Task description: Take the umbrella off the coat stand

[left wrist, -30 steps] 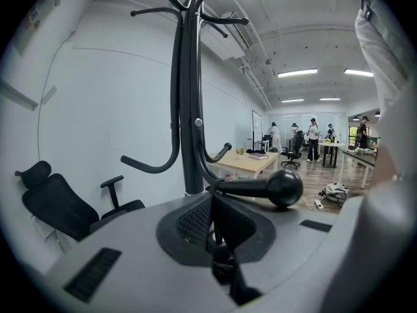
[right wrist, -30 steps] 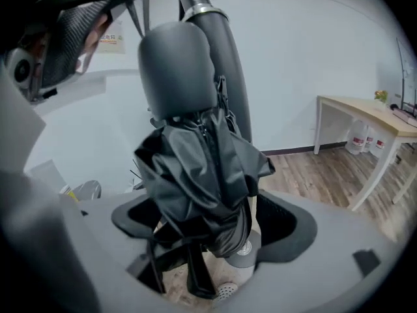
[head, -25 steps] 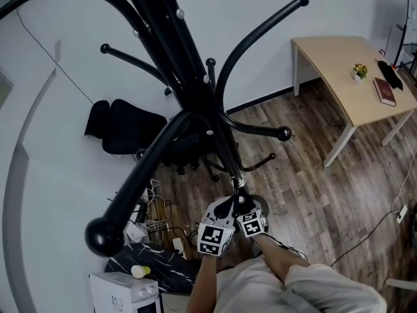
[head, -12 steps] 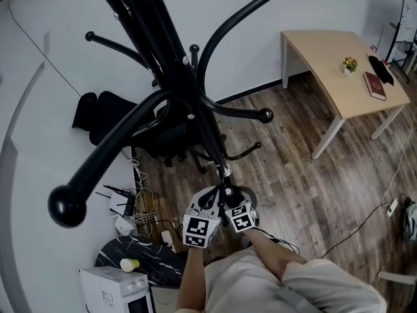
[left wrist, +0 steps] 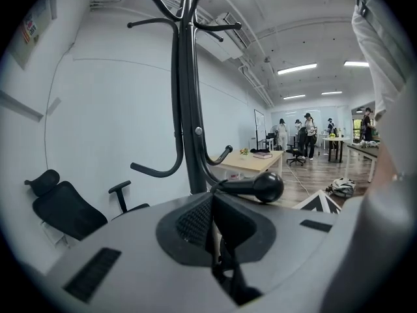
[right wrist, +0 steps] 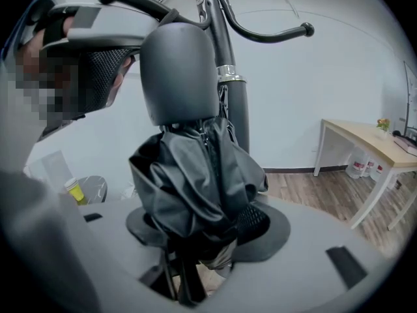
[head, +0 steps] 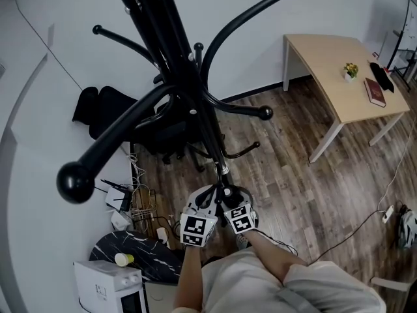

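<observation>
Change: since a second ago the whole view has slid a little left, and both tongs stay huddled at the pole of the coat stand.
Left tongs: pressed shut, nothing clearly held.
Right tongs: about half open, clamped on the folded umbrella, just beside the pole.
Risk: a sideways pull could catch it on a hook, or the slick fabric could slip out.
Axis: upright along the pole, handle up.

My head view cuts the coat stand off at the top edge. In the right gripper view, bunched fabric of the umbrella covers most of the pads of the right gripper. The distant people in the left gripper view are too small to make out.
</observation>
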`<state>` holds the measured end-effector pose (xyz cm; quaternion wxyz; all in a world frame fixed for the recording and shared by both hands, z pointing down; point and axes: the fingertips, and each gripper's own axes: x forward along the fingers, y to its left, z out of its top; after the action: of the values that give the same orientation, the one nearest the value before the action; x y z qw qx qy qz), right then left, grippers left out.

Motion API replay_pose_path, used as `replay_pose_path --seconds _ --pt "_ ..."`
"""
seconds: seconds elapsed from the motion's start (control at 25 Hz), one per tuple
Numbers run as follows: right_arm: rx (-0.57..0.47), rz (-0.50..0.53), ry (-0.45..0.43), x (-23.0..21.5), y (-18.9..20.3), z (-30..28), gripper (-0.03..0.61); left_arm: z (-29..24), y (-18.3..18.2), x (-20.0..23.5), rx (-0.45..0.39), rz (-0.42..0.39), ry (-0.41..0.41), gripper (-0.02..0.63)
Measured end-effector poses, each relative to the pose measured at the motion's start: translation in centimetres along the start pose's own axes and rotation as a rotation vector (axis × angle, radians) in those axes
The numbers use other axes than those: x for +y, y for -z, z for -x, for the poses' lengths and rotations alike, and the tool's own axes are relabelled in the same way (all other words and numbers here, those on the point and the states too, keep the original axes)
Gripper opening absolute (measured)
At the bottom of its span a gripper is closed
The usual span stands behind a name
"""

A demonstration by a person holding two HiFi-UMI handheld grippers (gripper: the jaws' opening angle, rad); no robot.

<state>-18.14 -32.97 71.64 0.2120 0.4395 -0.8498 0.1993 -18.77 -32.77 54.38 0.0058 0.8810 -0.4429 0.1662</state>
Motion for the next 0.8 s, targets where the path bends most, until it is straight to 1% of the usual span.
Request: replay_pose_path --seconds 0.2,0.36,0.48,0.8 --pt "0.001 0.025 -0.016 0.5 -0.3 0.8 0.247 0.7 0.3 0.1 0.002 0.012 -0.025 0.021" --pt "-0.006 0.025 -0.043 0.9 -0.3 1.3 0.247 1.2 0.0 -0.1 -0.007 0.048 -0.038 0.021" --pt "-0.022 0.030 -0.064 1.4 -0.7 1.7 0.247 1.7 -0.1 -0.1 -0.013 0.059 -0.051 0.021" --pt "-0.038 0.054 -0.092 2.7 -1.3 3.3 0.247 3.1 -0.8 -0.1 -0.063 0.125 -0.083 0.021"
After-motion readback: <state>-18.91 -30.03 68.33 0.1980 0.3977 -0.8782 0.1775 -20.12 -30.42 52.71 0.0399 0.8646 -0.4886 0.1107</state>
